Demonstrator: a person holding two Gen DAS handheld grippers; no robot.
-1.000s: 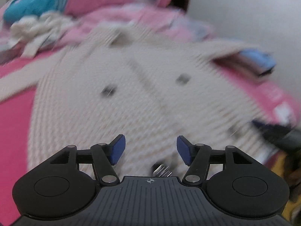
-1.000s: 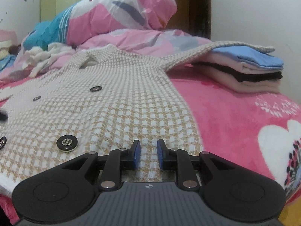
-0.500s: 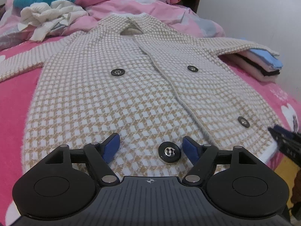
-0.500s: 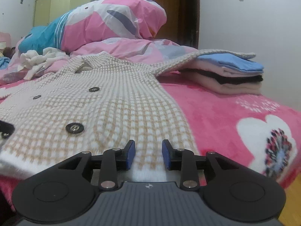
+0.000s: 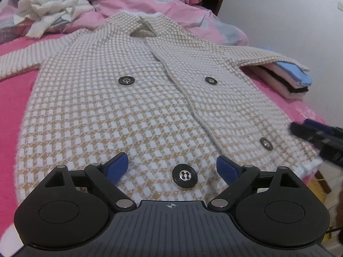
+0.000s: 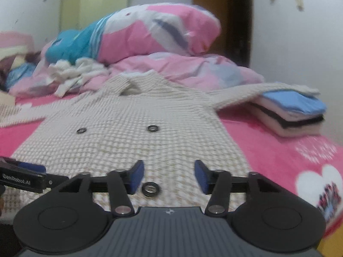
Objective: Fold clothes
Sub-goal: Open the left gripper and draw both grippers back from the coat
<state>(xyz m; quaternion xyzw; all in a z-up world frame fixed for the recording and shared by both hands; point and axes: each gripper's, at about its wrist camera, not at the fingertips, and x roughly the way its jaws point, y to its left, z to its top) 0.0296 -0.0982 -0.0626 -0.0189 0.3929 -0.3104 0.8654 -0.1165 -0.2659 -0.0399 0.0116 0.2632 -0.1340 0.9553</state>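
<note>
Fingers spreading on both the left gripper (image 5: 172,168) and right gripper (image 6: 169,176), empty above the checked cardigan (image 5: 137,107), whose sleeve draped over the folded stack (image 6: 295,115) could topple it.

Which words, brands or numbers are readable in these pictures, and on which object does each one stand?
"GenRobot.AI": white letters on the side of the left gripper, first letters slightly blurred.
White print on the pink bedsheet: too blurred to read.
Nothing readable on the checked coat.

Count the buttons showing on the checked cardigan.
4. Upper pair: one left of the front edge, one right. Lower pair: one near the hem, one further right. None seems hidden.
</note>
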